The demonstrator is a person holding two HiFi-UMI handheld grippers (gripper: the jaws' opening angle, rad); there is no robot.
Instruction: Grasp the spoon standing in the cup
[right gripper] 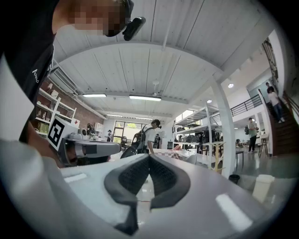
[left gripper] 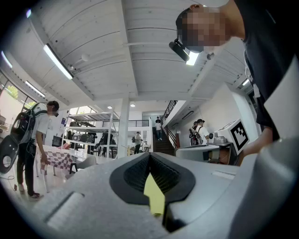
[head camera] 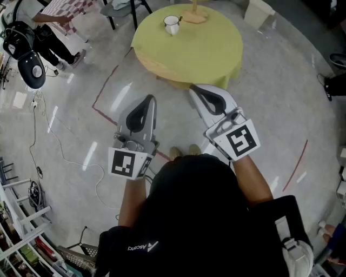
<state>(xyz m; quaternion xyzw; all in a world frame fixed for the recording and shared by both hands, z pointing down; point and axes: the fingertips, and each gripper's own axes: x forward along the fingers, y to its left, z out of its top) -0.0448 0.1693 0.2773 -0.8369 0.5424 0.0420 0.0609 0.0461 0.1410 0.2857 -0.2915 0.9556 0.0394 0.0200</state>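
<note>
A white cup [head camera: 171, 25] stands near the far edge of a round table with a yellow-green cloth [head camera: 189, 51]. A dark spoon handle [head camera: 179, 20] sticks out of the cup. My left gripper [head camera: 152, 99] and right gripper [head camera: 192, 89] are held side by side over the floor, short of the table's near edge and pointing towards it. Both are shut with nothing between their fingers. In the left gripper view the left gripper [left gripper: 149, 155] has its jaws meeting, and a sliver of the yellow cloth [left gripper: 153, 196] shows below the tips. The right gripper view shows the right gripper [right gripper: 149, 157] with its jaws pressed together.
A wooden stand [head camera: 194, 16] sits on the table behind the cup. A chair [head camera: 127, 8] and a white bin [head camera: 258, 12] stand beyond the table. A person [head camera: 54, 27] stands at the far left. Red tape lines [head camera: 102, 92] and cables [head camera: 65, 157] lie on the glossy floor.
</note>
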